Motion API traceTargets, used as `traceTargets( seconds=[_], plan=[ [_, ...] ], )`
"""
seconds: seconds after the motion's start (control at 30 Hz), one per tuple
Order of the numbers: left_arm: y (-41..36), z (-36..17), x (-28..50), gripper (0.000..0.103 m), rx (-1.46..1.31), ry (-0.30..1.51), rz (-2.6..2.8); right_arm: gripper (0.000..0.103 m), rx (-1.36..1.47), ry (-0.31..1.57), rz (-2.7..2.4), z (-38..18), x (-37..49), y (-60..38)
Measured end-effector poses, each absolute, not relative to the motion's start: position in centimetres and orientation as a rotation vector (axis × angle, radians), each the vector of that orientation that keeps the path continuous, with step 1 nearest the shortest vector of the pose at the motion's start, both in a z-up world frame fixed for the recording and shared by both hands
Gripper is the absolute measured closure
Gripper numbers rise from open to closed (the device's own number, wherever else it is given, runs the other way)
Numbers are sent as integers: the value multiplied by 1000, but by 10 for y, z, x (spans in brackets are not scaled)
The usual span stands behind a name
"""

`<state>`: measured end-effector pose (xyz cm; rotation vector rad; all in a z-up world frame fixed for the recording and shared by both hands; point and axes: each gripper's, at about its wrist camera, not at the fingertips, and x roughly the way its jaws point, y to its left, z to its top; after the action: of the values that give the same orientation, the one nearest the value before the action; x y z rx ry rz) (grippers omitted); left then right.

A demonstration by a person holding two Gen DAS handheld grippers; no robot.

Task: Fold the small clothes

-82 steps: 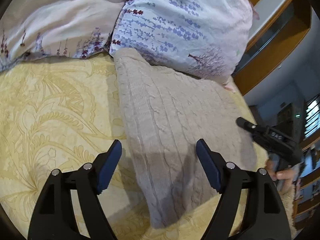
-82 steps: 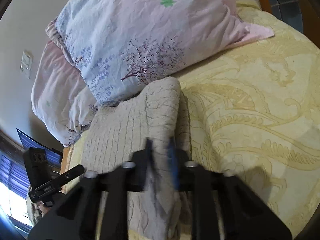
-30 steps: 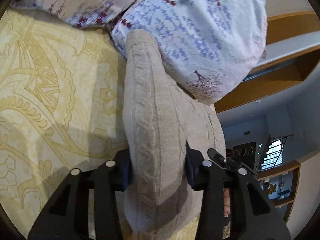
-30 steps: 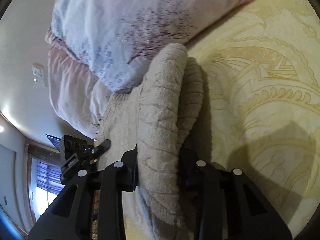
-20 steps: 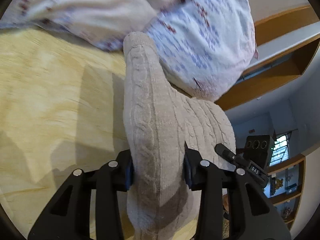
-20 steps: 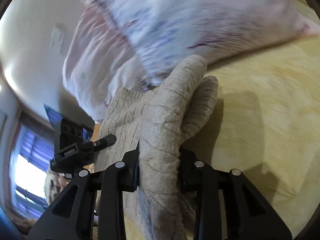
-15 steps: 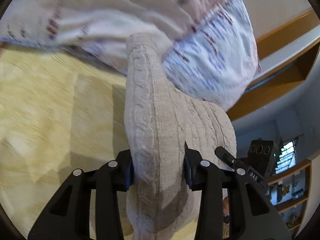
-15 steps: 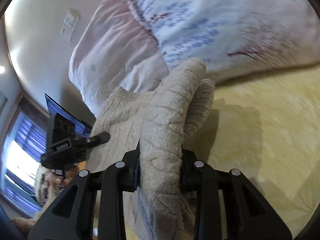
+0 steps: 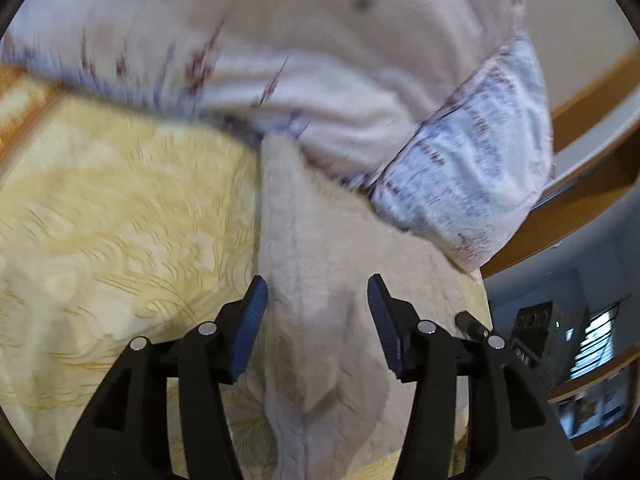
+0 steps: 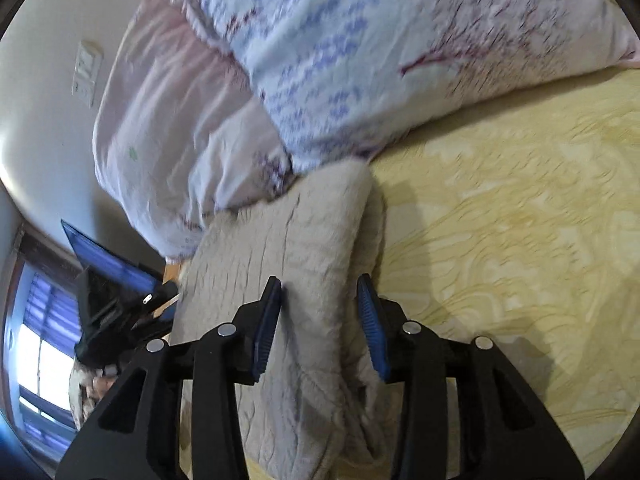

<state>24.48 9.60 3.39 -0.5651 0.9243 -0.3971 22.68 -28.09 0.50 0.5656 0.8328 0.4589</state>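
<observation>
A folded beige cable-knit sweater [image 9: 320, 280] lies on the yellow patterned bedspread [image 9: 120, 220], its far end against the pillows. My left gripper [image 9: 316, 308] is open, its blue-padded jaws standing either side of the sweater's left fold without pinching it. In the right wrist view the sweater [image 10: 296, 248] lies the same way, and my right gripper [image 10: 320, 312] is open astride its right folded edge. Each gripper shows in the other's view: the right one [image 9: 536, 332] and the left one [image 10: 120, 300].
Two floral pillows [image 9: 280, 40] [image 10: 360, 60] are stacked at the head of the bed, touching the sweater. A wooden shelf [image 9: 580, 160] stands beyond the bed. A window [image 10: 36, 340] is at the left of the right wrist view.
Both grippers have opened and let go of the sweater, which now rests on the bed near the pillows. Before that they carried it, pinched, toward the pillows.
</observation>
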Motion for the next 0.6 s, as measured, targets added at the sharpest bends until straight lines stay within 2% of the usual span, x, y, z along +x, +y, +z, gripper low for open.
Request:
traceTargets(
  seconds=[0.17, 0.2, 0.23, 0.37, 0.6],
  plan=[
    [76, 61, 214, 39, -403, 820, -465, 62, 553, 825, 471, 9, 233, -268],
    [69, 63, 211, 38, -373, 816, -480, 73, 534, 821, 475, 10, 234, -263],
    [61, 64, 209, 37, -343, 815, -492, 92, 511, 809, 475, 11, 235, -258],
    [42, 62, 209, 36, -311, 831, -528, 94, 401, 698, 421, 29, 231, -252],
    [27, 42, 217, 35, -269, 882, -484, 94, 406, 810, 316, -2, 256, -260]
  ],
)
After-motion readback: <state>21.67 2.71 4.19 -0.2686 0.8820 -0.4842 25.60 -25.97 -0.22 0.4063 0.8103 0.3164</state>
